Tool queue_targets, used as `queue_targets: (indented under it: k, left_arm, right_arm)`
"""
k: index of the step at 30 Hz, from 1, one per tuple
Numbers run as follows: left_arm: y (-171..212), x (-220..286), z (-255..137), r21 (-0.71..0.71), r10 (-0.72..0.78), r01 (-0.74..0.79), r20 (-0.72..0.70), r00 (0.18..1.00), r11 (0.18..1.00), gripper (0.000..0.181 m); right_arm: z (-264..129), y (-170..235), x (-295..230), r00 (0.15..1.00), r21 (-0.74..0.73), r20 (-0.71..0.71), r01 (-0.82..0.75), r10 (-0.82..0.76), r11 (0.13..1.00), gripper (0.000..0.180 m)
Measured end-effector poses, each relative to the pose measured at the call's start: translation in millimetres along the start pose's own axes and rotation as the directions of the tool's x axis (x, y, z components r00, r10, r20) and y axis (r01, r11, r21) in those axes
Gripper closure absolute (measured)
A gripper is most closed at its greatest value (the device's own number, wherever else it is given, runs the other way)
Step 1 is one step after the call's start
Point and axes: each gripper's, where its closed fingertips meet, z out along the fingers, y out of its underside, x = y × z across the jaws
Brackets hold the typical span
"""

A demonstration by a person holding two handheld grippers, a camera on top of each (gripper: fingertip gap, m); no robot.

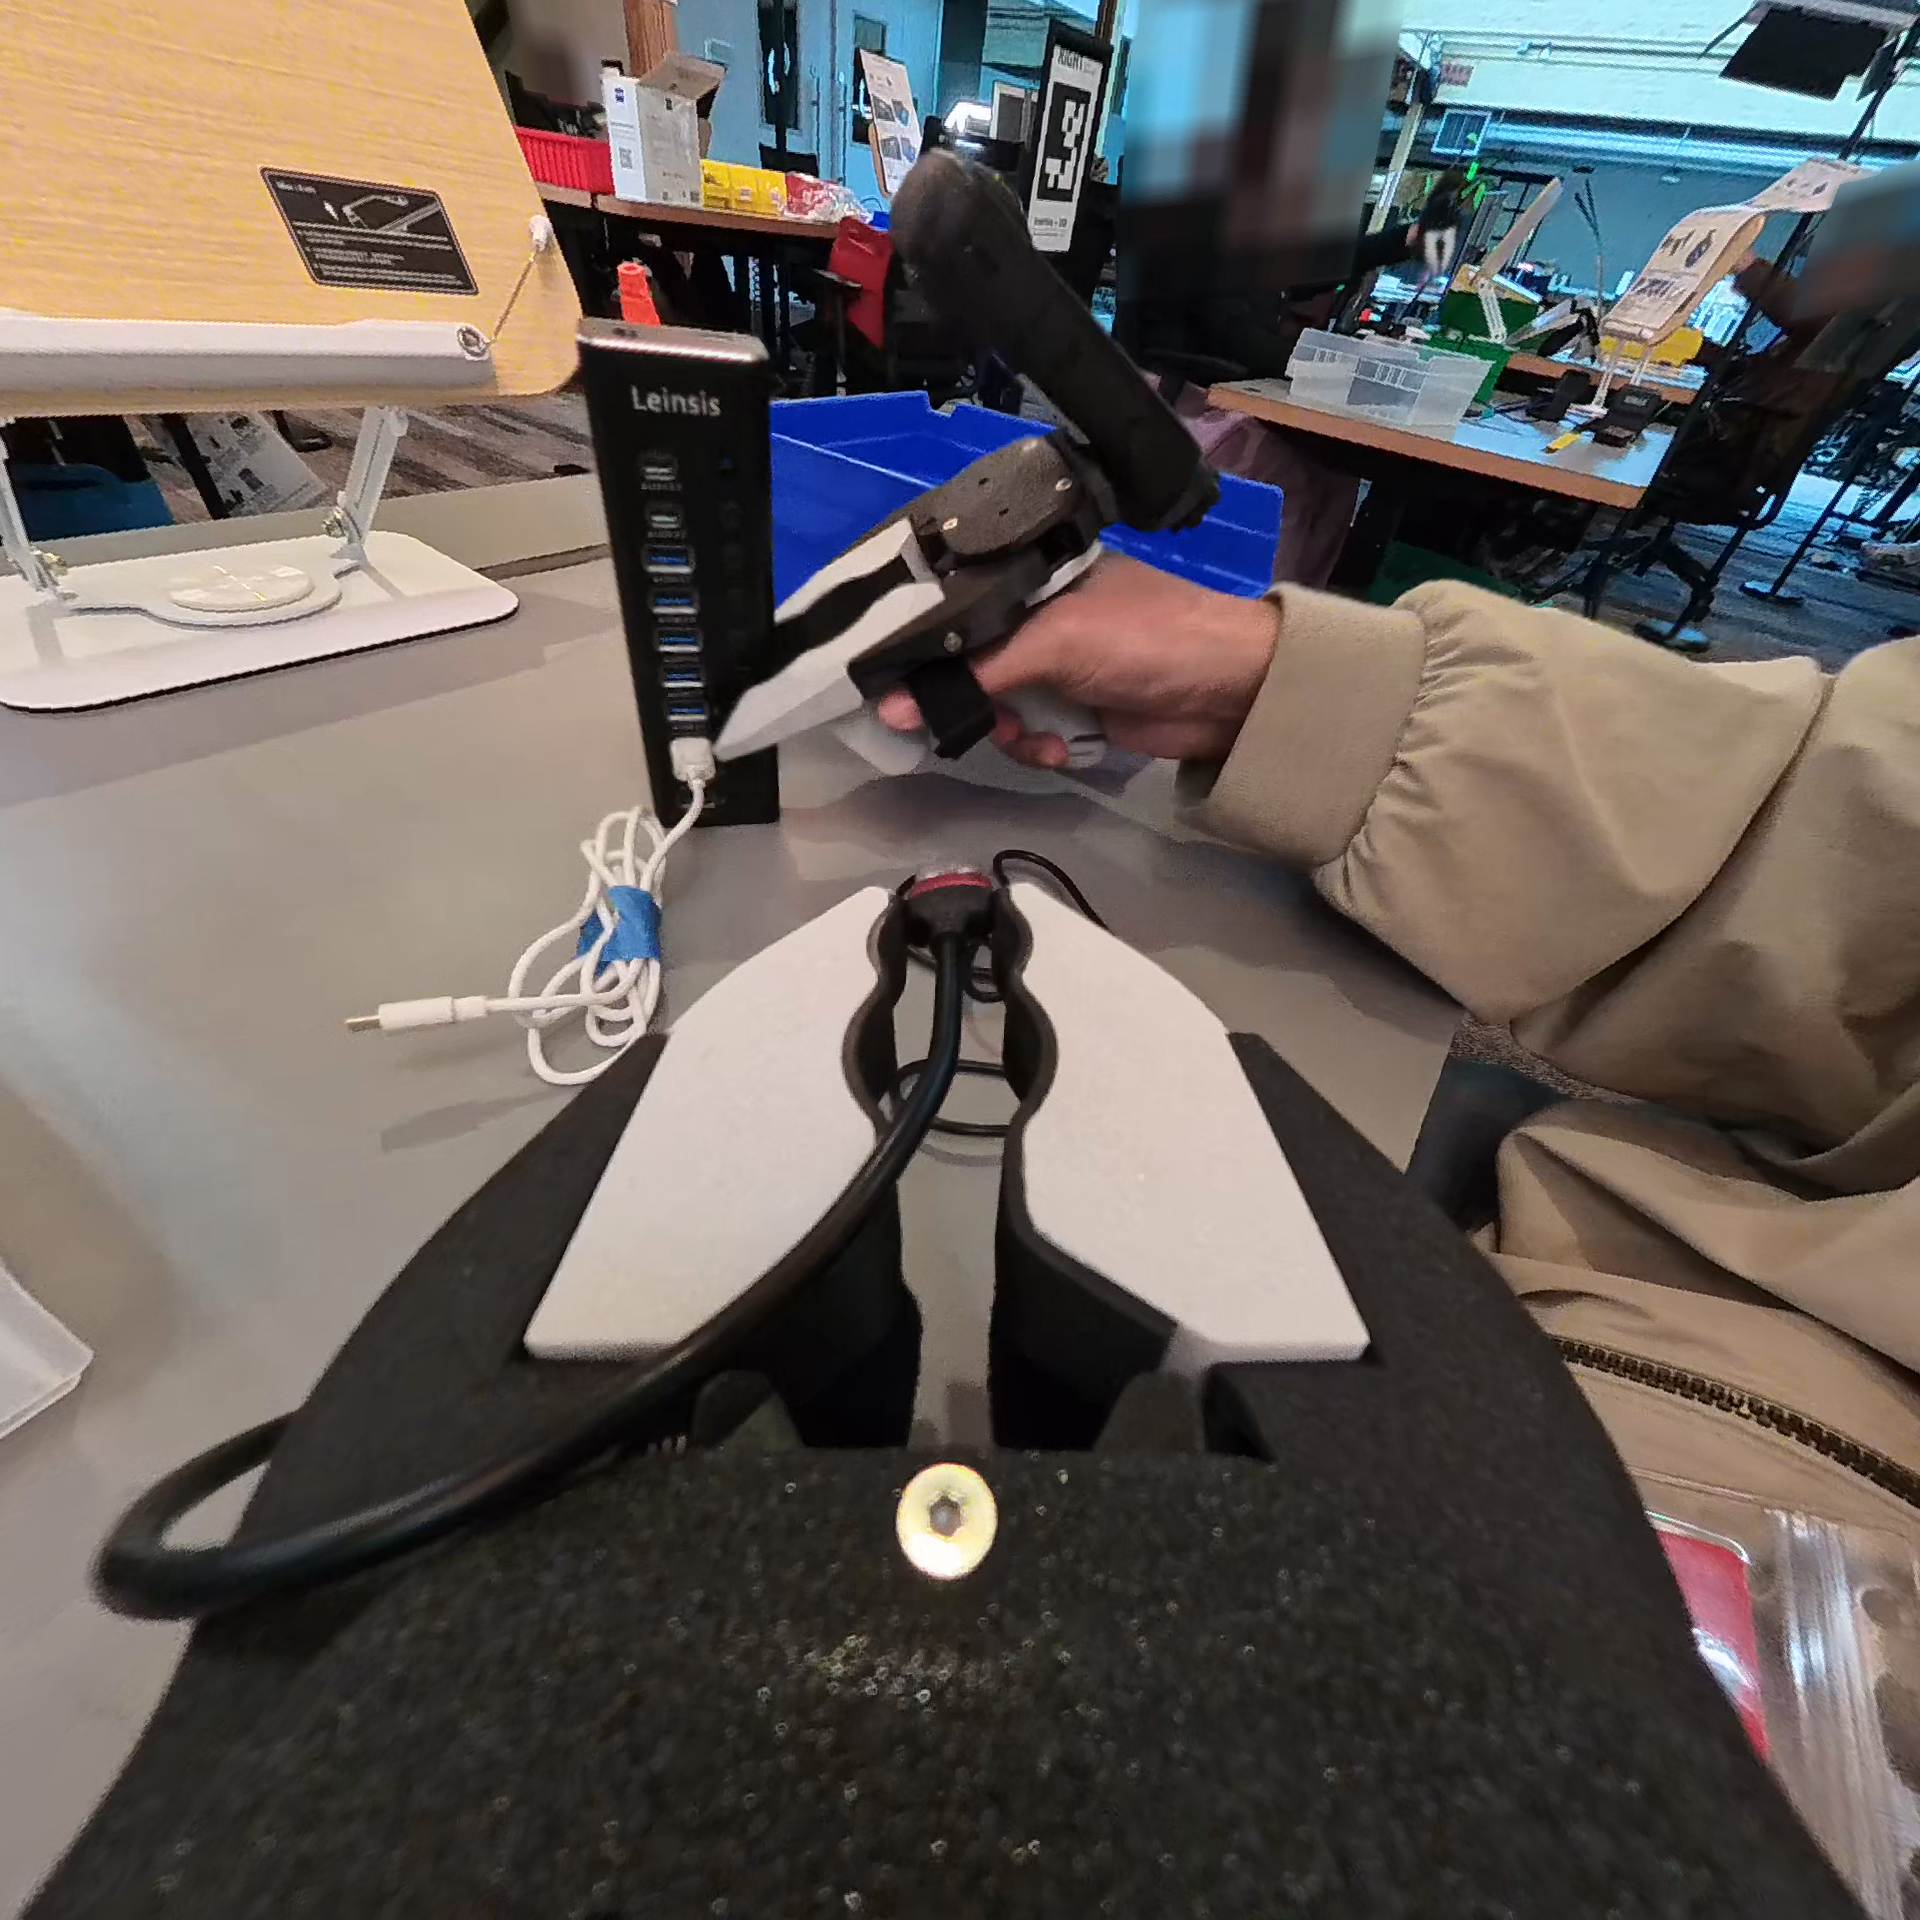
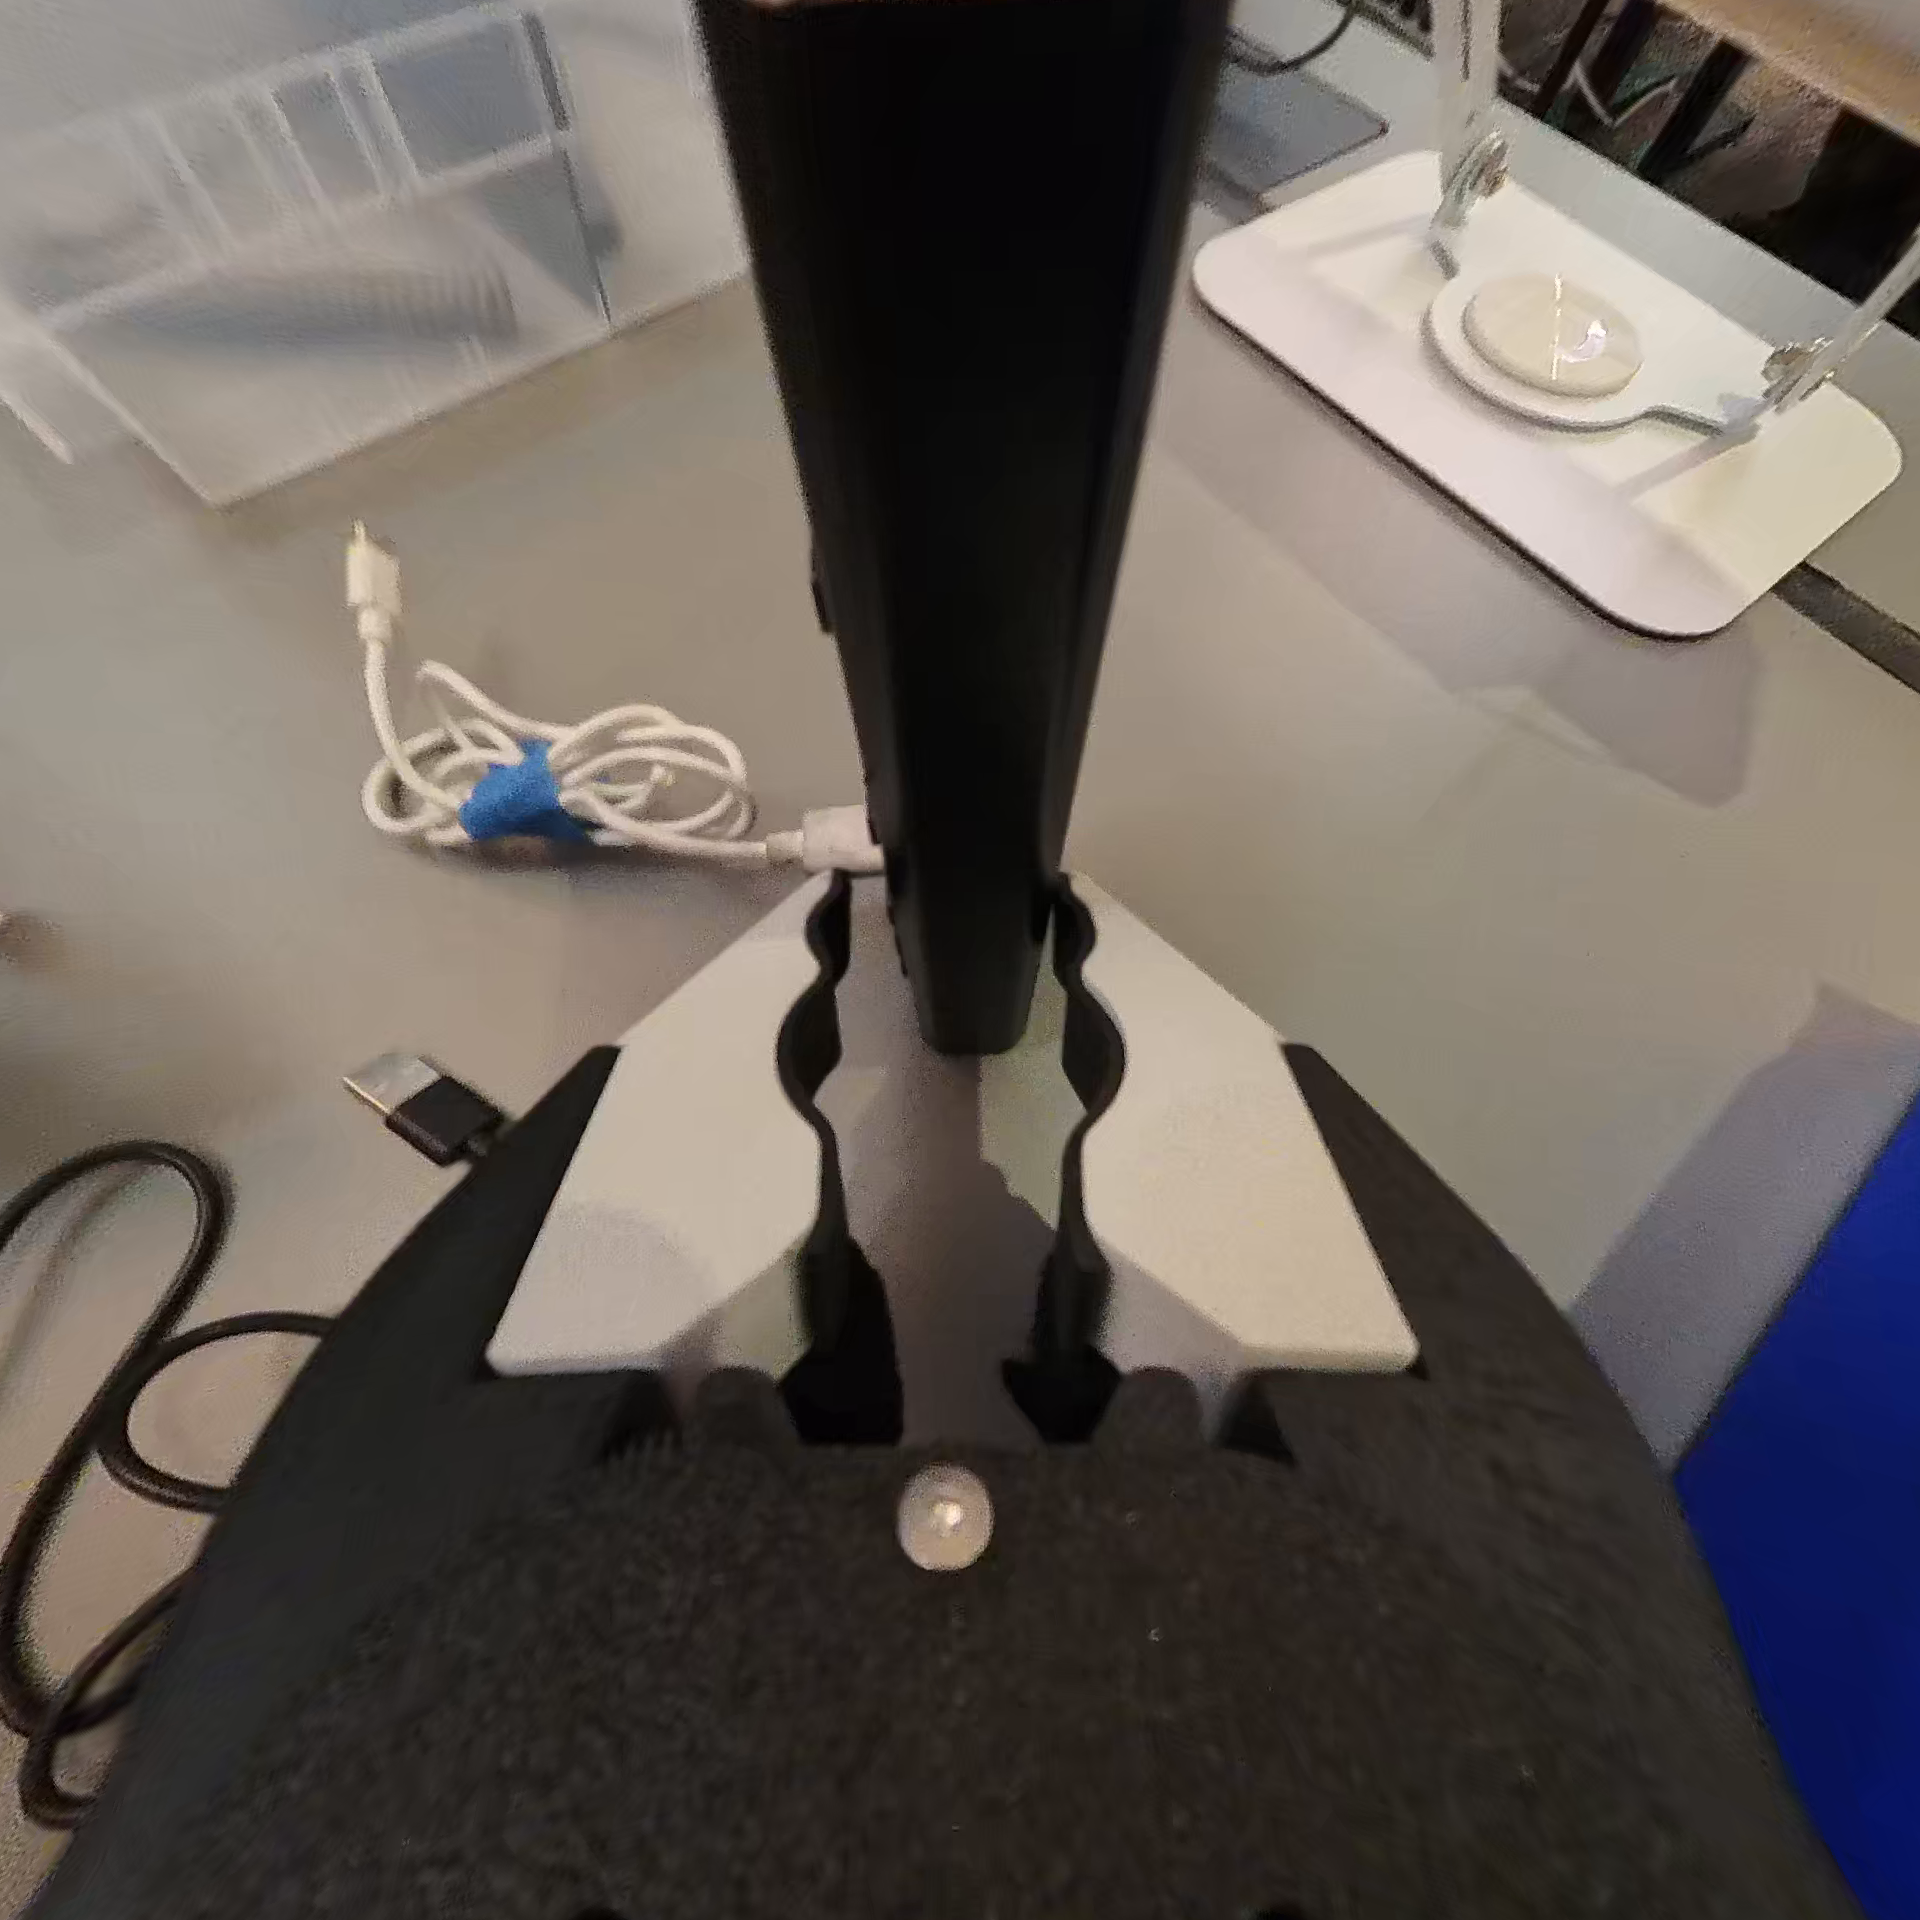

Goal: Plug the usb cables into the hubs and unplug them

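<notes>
Hub (image 1: 681, 468) and held plug, both wrist views. The black tower hub stands upright on the grey table (image 1: 260, 831), long axis vertical, its column of ports facing my left gripper (image 1: 940, 920). That gripper is closed on the red-ringed plug (image 1: 943, 891) of a black cable (image 1: 727, 1320), nose pointing forward, level with the hub's foot. The hub lies ahead and to the left, near but apart. My right gripper (image 2: 945, 904) straddles the hub's base with fingers parted: the right one touches the casing, and a gap shows on the left. The white cable (image 1: 592, 966) is already seated in a low port by its white plug (image 1: 691, 756); the free ports stack above it. By my judgement the left gripper makes the insertion, so the plug must rise and swing leftward. The right gripper seems placed to brace the hub.
</notes>
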Motion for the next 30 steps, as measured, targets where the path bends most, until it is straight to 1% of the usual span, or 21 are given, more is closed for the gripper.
queue_targets:
  k: [3, 7, 9, 10, 11, 12, 15, 17, 18, 20, 22, 24, 27, 30]
  left_arm:
    - [1, -1, 1, -0.005, -0.008, 0.008, -0.003, 1.000, 1.000, 0.165]
    - [2, 0, 2, -0.012, -0.009, 0.009, -0.002, 1.000, 1.000, 0.165]
    - [2, 0, 2, -0.009, -0.013, 0.013, -0.005, 1.000, 1.000, 0.165]
    - [2, -1, 3, -0.009, -0.014, 0.014, -0.001, 1.000, 1.000, 0.165]
    - [2, -2, 3, -0.007, -0.013, 0.013, 0.005, 1.000, 1.000, 0.165]
    - [1, -4, 3, -0.001, -0.009, 0.009, 0.014, 1.000, 1.000, 0.165]
    - [-9, -17, 6, 0.043, -0.031, 0.028, 0.079, 0.996, 0.999, 0.165]
    - [-20, -29, 13, 0.068, -0.052, 0.043, 0.136, 0.989, 0.997, 0.165]
    - [-24, -35, 19, 0.050, -0.047, 0.039, 0.172, 0.984, 0.998, 0.165]
    - [-39, -42, 31, 0.027, -0.008, 0.002, 0.225, 0.974, 1.000, 0.165]
    - [-61, -40, 45, 0.012, 0.037, -0.041, 0.246, 0.969, 0.999, 0.165]
    - [-73, -34, 57, -0.043, 0.106, -0.098, 0.251, 0.962, 0.994, 0.165]
    - [-74, -27, 70, -0.104, 0.224, -0.204, 0.252, 0.942, 0.974, 0.165]
    - [-69, -24, 74, -0.114, 0.232, -0.207, 0.293, 0.928, 0.972, 0.165]
  right_arm:
    - [1, 7, -4, 1.000, -0.019, -0.016, 0.022, -0.023, 1.000, 0.133]
    - [16, 20, 6, 0.998, -0.077, -0.049, 0.023, -0.027, 0.997, 0.133]
    - [31, 20, 12, 0.998, -0.057, -0.059, 0.020, -0.023, 0.998, 0.135]
    - [36, 23, 13, 0.998, -0.098, -0.050, 0.036, -0.041, 0.995, 0.138]
    - [38, 21, 16, 0.998, -0.089, -0.058, 0.031, -0.037, 0.996, 0.149]
    - [38, 18, 19, 0.998, -0.073, -0.065, 0.020, -0.025, 0.997, 0.152]
    - [28, 6, 8, 0.999, 0.000, 0.037, -0.034, 0.034, 0.999, 0.153]
    - [14, -7, -4, 0.997, 0.037, 0.079, -0.023, 0.020, 0.999, 0.153]
    - [5, -14, -14, 0.994, 0.060, 0.110, -0.026, 0.019, 0.998, 0.153]
    - [-12, -27, -36, 0.979, 0.105, 0.195, -0.087, 0.066, 0.991, 0.153]
    - [-24, -30, -58, 0.955, 0.092, 0.273, -0.144, 0.114, 0.985, 0.153]
    - [-35, -31, -76, 0.927, 0.066, 0.336, -0.201, 0.167, 0.977, 0.153]
    - [-45, -30, -92, 0.893, 0.043, 0.389, -0.263, 0.226, 0.964, 0.153]
    - [-49, -31, -96, 0.897, 0.046, 0.388, -0.247, 0.211, 0.968, 0.153]
